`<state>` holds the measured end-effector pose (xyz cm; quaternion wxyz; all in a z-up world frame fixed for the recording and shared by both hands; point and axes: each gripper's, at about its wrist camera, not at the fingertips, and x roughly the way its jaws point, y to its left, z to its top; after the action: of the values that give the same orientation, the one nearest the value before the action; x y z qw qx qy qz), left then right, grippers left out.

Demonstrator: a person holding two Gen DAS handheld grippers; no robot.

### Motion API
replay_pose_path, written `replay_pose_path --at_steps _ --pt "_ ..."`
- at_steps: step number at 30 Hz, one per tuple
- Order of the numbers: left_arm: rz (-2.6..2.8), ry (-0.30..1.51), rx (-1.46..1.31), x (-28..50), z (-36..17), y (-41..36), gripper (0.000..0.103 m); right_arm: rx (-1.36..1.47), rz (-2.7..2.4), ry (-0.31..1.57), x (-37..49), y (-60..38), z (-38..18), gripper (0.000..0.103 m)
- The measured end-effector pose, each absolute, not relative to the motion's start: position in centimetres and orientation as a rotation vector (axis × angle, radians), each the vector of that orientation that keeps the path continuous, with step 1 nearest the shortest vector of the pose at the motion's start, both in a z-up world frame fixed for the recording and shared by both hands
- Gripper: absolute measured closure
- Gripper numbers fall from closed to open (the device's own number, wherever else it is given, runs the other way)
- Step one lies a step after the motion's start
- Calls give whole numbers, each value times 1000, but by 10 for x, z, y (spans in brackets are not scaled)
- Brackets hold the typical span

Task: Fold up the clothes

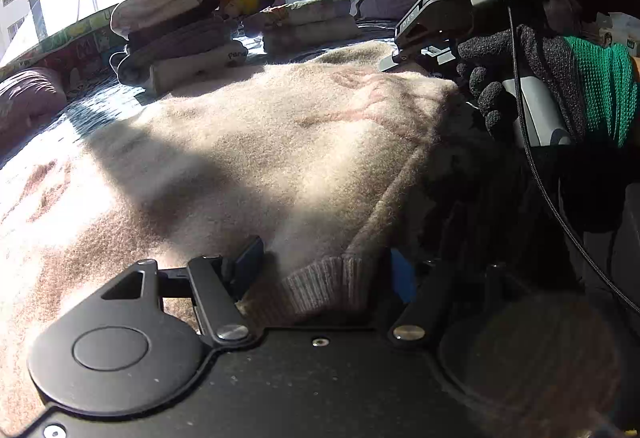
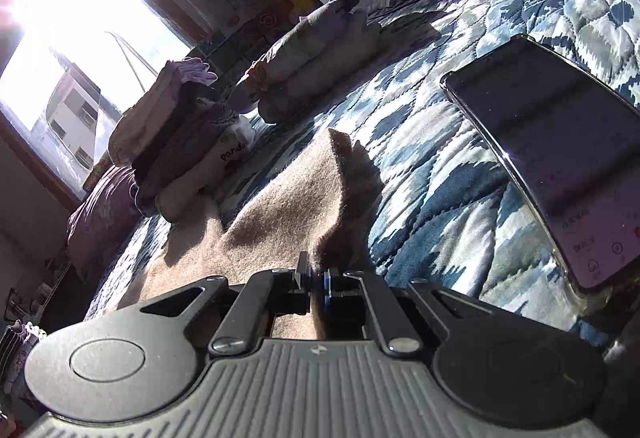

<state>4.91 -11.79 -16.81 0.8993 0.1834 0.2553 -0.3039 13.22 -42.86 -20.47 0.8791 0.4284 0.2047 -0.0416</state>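
Fuzzy beige knitted sweater with faint pink pattern [image 1: 256, 142] spread over blue-and-white quilted bedspread [image 2: 440, 166], filling centre of left wrist view, ribbed cuff or hem band [image 1: 328, 286] nearest lens at 6 o'clock. Left gripper [image 1: 324, 274] straddling that ribbed band: black finger at 7 o'clock side, blue-padded finger [image 1: 402, 274] at 5 o'clock side, band filling the gap between them; read as pinching the band, though actual pad contact sits in shadow and cannot be confirmed. Right gripper [image 2: 316, 288] pressed together on a raised fold of the same knit, cloth standing up in a ridge toward 12 o'clock in right wrist view. Same tool seen from left wrist camera at 2 o'clock, held by grey-and-green gloved hand [image 1: 532, 86] at far edge of garment. Fabric judged soft, limp, thick-napped, light to moderate in weight; no stiffness to carry a fold by itself, likely to sag between two grip points. Nap judged grippy, low slip risk; loose knit may stretch if pulled hard. Best holds judged: ribbed band and edges, denser than body. Two stacks of folded garments [image 1: 176, 34] at 11 o'clock, well apart from sweater. Dark smartphone with lit screen [image 2: 560, 158] on quilt at 2 o'clock in right view, near but clear of cloth.
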Motion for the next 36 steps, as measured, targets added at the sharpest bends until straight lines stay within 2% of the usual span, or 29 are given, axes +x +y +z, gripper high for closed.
replay_pose_path --at_steps 7,8,12,13,15,16,17,20,22,25,28,29,30,31,32,35,36 --pt "-629 525 403 47 -170 -122 29 670 -229 472 133 -424 -180 96" --pt "-629 523 413 46 -170 -123 29 661 -233 460 131 -425 -174 92" --pt "-630 536 381 49 -168 -121 29 529 -67 368 130 -408 -140 92" --pt "-632 541 366 50 -168 -120 29 503 17 378 137 -400 -138 92" --pt "-632 549 350 51 -167 -119 29 467 84 526 161 -387 -154 91" --pt "-632 550 353 51 -166 -119 29 450 111 594 173 -381 -161 94" --pt "-633 551 355 51 -166 -120 29 456 87 611 174 -383 -164 103" --pt "-633 550 360 50 -166 -120 29 424 34 640 176 -382 -161 103" --pt "-633 548 359 49 -166 -118 29 355 52 577 172 -373 -144 87" --pt "-631 549 352 49 -166 -118 29 425 171 539 191 -374 -133 75" --pt "-634 550 358 49 -166 -117 29 454 137 621 233 -388 -149 72" --pt "-638 549 360 49 -166 -116 29 516 112 630 236 -403 -161 77" --pt "-643 550 359 49 -166 -115 29 578 87 638 239 -418 -173 97" --pt "-647 550 356 50 -166 -114 29 640 65 645 242 -433 -184 103" --pt "-652 551 354 50 -166 -114 29 683 64 642 239 -443 -186 103" --pt "-673 553 362 51 -166 -114 27 545 -24 619 225 -443 -168 103" --pt "-677 555 363 52 -166 -114 26 530 -39 597 214 -443 -160 94"
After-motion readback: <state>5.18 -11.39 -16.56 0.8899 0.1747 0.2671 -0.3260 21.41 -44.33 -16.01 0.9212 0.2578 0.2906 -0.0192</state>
